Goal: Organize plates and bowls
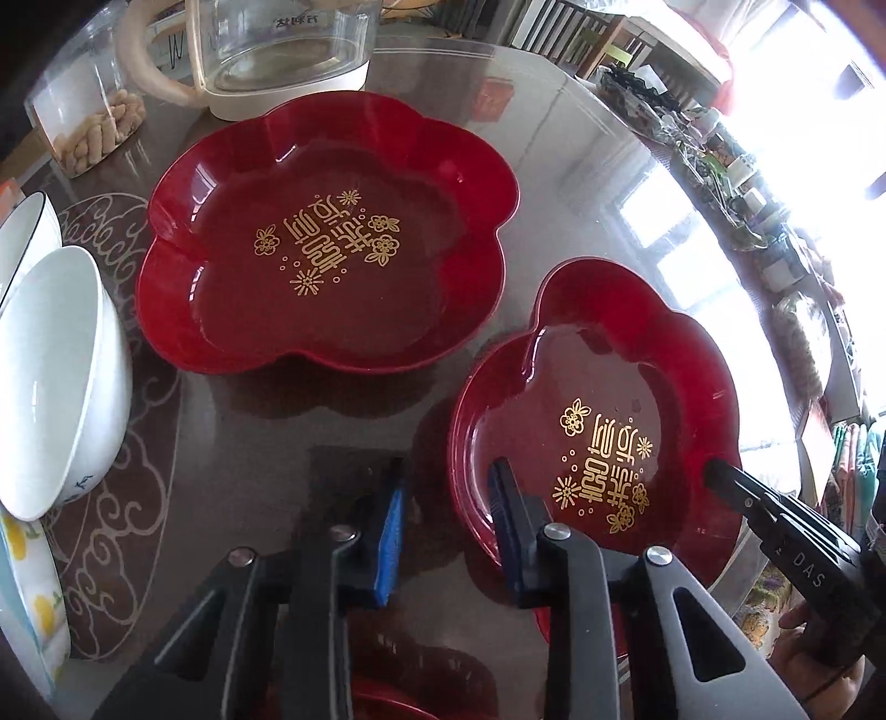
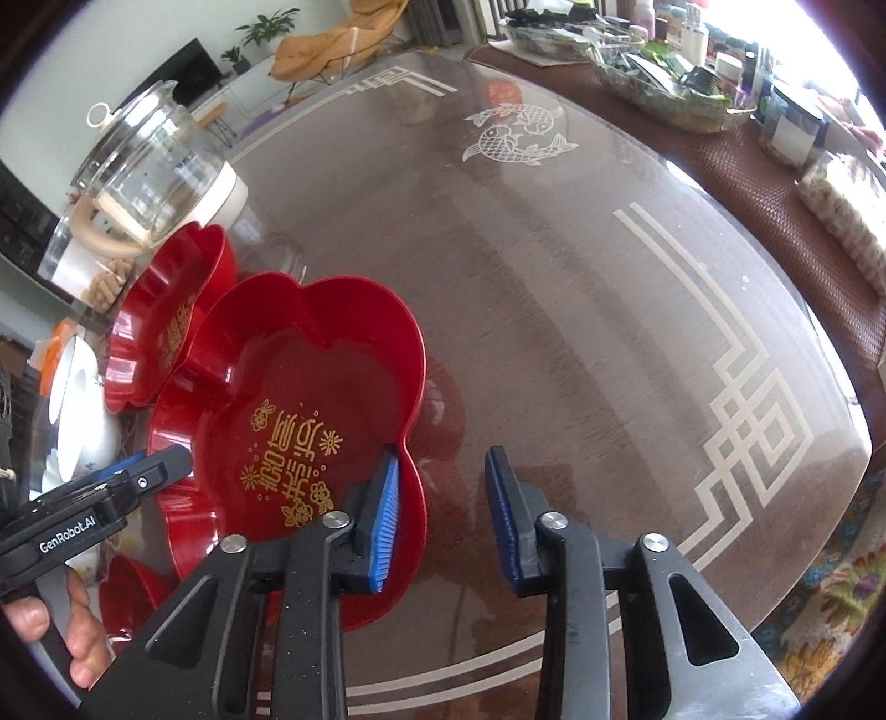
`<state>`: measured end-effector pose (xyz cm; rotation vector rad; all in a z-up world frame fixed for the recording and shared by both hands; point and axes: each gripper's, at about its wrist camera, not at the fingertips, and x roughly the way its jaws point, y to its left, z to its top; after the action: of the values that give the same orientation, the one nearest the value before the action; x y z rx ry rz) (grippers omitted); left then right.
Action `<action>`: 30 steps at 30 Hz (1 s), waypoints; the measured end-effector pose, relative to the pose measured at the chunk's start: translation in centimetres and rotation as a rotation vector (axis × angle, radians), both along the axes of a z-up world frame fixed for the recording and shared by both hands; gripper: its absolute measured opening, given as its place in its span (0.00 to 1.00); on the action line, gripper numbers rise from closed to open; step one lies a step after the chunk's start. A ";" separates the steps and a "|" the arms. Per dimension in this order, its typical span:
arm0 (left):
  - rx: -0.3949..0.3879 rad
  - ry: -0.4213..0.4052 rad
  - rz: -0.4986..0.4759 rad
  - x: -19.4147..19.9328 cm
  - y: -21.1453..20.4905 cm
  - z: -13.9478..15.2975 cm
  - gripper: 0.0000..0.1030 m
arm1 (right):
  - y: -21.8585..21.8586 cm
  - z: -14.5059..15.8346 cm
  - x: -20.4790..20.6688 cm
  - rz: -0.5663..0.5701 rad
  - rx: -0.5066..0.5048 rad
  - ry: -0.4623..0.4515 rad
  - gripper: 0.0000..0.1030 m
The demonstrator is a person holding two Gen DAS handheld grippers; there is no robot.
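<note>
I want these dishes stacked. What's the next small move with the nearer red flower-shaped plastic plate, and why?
Probably close both grippers: the left gripper and the right gripper each straddle opposite rims of the nearer red flower-shaped plastic plate, and their pads do not yet press on it.

Two flower-shaped plates are deep glossy red, each with gold characters and small gold blossoms printed in its well: the larger plate (image 1: 326, 232) just beside the glass kettle (image 1: 277, 50), which has a cream base and handle, and the smaller plate (image 1: 598, 410) farther from the kettle. Left of the larger plate, a white bowl (image 1: 55, 376) carries a small dark mark near its foot. The surface (image 2: 581, 310) is brown under glass with white fish and interlocking line patterns. The fingers (image 2: 387, 498) have blue ribbed pads on black.
</note>
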<state>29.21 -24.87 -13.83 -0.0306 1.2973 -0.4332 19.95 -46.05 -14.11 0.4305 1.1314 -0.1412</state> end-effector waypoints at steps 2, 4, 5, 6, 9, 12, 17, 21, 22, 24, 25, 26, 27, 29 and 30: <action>-0.030 -0.021 0.001 -0.3 0.0 0.3 0.14 | 0.3 0.2 -0.4 0.008 -0.008 -0.004 0.11; -0.034 -0.039 -0.007 -0.7 -0.1 0.8 0.14 | 0.6 0.6 -1.0 0.019 -0.012 -0.017 0.10; -0.039 -0.047 -0.014 -0.9 -0.1 1.1 0.14 | 0.8 0.9 -1.4 0.019 -0.016 -0.023 0.10; -0.047 -0.054 -0.023 -1.2 0.0 1.5 0.14 | 0.8 1.3 -1.8 0.018 -0.014 -0.034 0.10; -0.093 -0.073 -0.034 -2.3 1.2 3.4 0.14 | 1.0 3.1 -3.5 0.013 -0.001 -0.074 0.10; -0.131 -0.117 -0.050 -3.8 3.2 6.0 0.14 | 1.9 5.8 -5.7 0.027 0.001 -0.136 0.10; -0.158 -0.174 -0.064 -7.1 8.0 9.2 0.14 | 5.9 9.9 -9.4 0.075 0.007 -0.218 0.11; -0.126 -0.213 -0.069 -9.6 12.1 9.9 0.14 | 10.0 11.0 -11.9 0.110 0.027 -0.259 0.12; -0.116 -0.217 -0.066 -10.0 12.9 9.7 0.14 | 11.0 11.0 -12.5 0.117 0.028 -0.263 0.12; -0.089 -0.226 -0.065 -10.7 14.2 9.1 0.14 | 13.1 10.4 -13.4 0.131 0.022 -0.268 0.12; -0.077 -0.227 -0.060 -11.0 14.8 8.6 0.14 | 14.0 10.1 -13.7 0.134 0.018 -0.268 0.12; -0.073 -0.222 -0.052 -11.2 15.4 8.1 0.14 | 14.7 9.6 -14.1 0.137 0.019 -0.264 0.12; -0.074 -0.216 -0.045 -11.4 15.9 7.6 0.14 | 15.5 9.1 -14.2 0.138 0.022 -0.257 0.12; -0.074 -0.211 -0.035 -11.8 16.7 6.9 0.14 | 16.5 8.0 -14.5 0.138 0.024 -0.242 0.12; -0.073 -0.213 -0.036 -11.9 16.9 6.6 0.14 | 16.8 7.4 -14.5 0.137 0.027 -0.233 0.12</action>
<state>17.32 -8.00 -7.25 -0.0219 1.0740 -0.5007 5.43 -29.27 -6.71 0.3816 0.9302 0.0436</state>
